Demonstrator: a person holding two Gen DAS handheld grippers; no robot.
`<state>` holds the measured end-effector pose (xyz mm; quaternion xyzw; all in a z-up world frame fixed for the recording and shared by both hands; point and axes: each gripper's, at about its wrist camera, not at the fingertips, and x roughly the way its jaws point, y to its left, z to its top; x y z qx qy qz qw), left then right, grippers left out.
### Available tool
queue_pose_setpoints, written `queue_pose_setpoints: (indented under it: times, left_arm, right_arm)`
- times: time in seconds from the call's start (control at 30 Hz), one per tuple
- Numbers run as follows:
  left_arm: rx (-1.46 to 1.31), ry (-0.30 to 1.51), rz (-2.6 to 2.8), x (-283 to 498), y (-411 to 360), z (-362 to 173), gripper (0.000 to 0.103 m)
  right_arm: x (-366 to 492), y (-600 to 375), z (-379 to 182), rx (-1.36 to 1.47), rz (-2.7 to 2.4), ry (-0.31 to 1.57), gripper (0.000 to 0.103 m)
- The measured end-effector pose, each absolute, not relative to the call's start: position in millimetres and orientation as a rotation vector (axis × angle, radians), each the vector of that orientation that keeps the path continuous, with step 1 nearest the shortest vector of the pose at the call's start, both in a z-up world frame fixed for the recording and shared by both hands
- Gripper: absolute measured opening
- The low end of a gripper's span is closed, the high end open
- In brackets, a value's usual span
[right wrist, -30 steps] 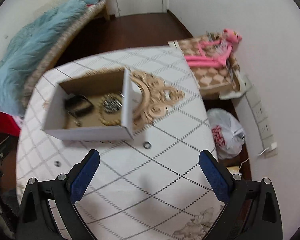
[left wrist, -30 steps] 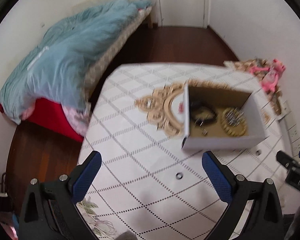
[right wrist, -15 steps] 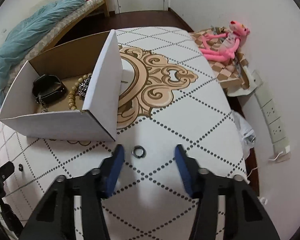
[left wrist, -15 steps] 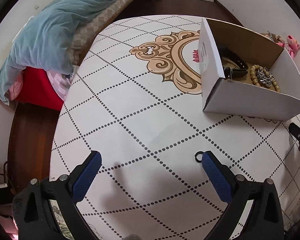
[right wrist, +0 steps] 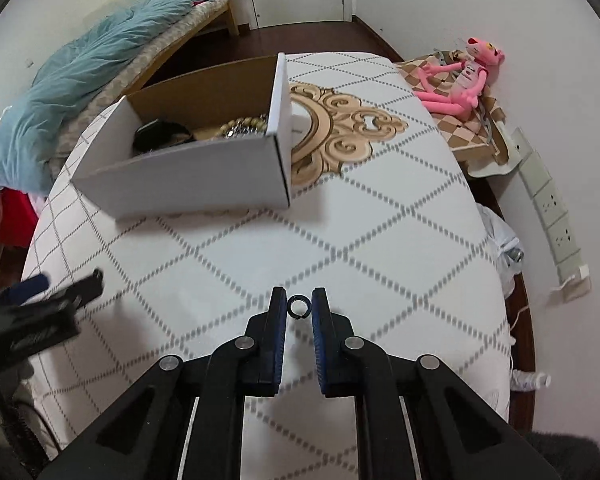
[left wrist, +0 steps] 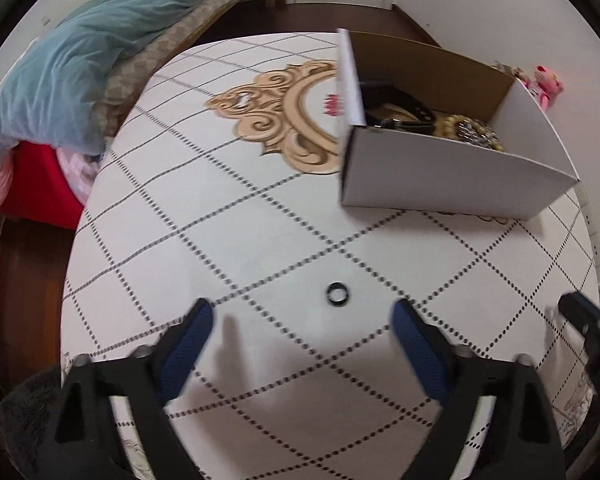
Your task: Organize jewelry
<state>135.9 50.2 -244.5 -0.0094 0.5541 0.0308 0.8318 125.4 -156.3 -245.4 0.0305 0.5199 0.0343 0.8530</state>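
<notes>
We see the right gripper [right wrist: 299,307] narrowed around the small dark metal ring [right wrist: 299,306] on the white diamond-patterned tabletop [right wrist: 380,240], contact unclear, while the left gripper [left wrist: 300,326] stands wide, holding nothing.

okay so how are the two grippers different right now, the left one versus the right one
The left gripper stands wide open; the right gripper has closed to a narrow gap. The left one has a dark ring lying on the table ahead of its fingertips, untouched; the right one has a small ring between its fingertips, though firm contact is hard to confirm. Both have blue pads on black fingers and sit low over the patterned tablecloth.
</notes>
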Motion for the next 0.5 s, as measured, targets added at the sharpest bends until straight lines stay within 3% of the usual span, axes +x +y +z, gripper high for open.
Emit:
queue_pose_setpoints:
  times: [0.03, 0.07, 0.13, 0.17, 0.23, 0.5]
  left_arm:
    - [-0.009, 1.179, 0.059, 136.9, 47.7, -246.0, 0.068]
    - [0.002, 1.188, 0.052, 138.1, 45.0, -248.5, 0.051]
    - [-0.006, 1.177, 0.022, 137.7, 43.2, -249.1, 0.03]
    - [0.001, 1.172, 0.016, 136.9, 41.7, -248.2, 0.026]
    - [0.01, 1.167, 0.003, 136.3, 38.6, -247.2, 0.01]
    - [-0.012, 1.135, -0.016, 123.4, 39.7, -236.6, 0.005]
  right_arm:
    - [120.1, -155.5, -247.8, 0.062, 0.066, 1.096, 0.013]
    - [116.6, -156.9, -250.4, 0.067, 0.063, 1.102, 0.013]
    - [112.1, -160.0, -256.4, 0.081, 0.051, 1.118, 0.013]
    - [110.1, -161.7, -258.2, 0.089, 0.048, 1.124, 0.013]
    - [108.6, -165.4, -259.4, 0.094, 0.042, 1.126, 0.013]
    - [105.0, -164.3, -249.2, 0.097, 0.056, 1.109, 0.013]
